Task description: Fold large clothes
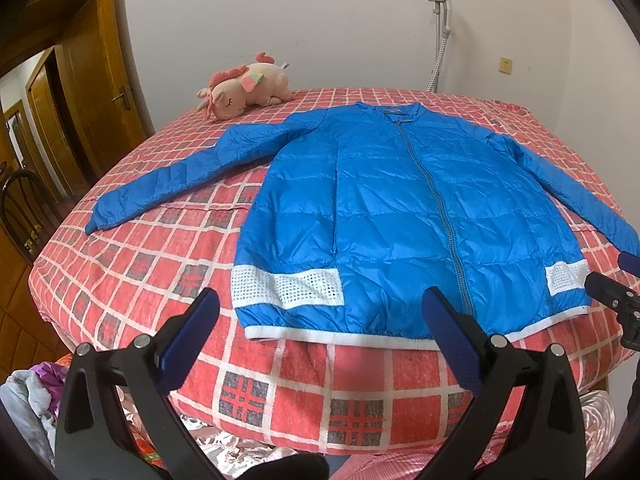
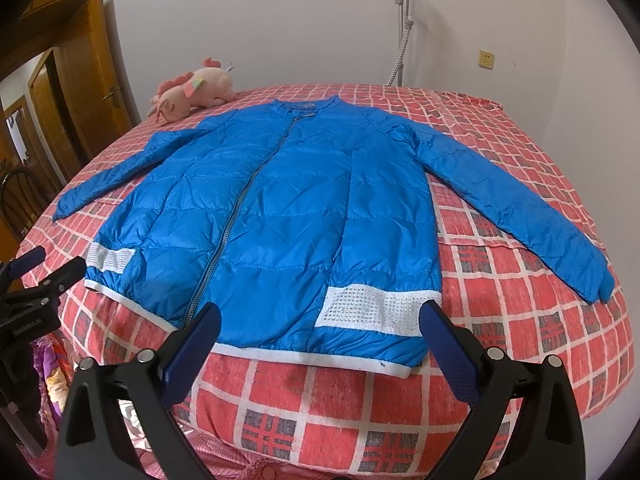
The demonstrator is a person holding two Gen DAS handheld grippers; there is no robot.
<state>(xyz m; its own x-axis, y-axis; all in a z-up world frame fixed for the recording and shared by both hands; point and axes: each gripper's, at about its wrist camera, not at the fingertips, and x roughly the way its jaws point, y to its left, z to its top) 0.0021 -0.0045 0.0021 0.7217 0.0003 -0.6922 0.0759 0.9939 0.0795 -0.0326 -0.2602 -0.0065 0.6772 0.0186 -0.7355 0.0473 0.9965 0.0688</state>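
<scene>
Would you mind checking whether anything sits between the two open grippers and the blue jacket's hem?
Nothing visible does. The left gripper and right gripper hover open just short of the blue jacket, with only bare bedspread before the hem; the plush unicorn lies far behind.

Small white lettering, apparently "GeoRobot.AI", runs along the black plastic body of the left gripper [image 2: 38, 268], seen at the left edge of the right wrist view; the letters are tiny and partly blurred. A dark label inside the collar of the blue quilted jacket [image 2: 280, 216] cannot be read.
</scene>
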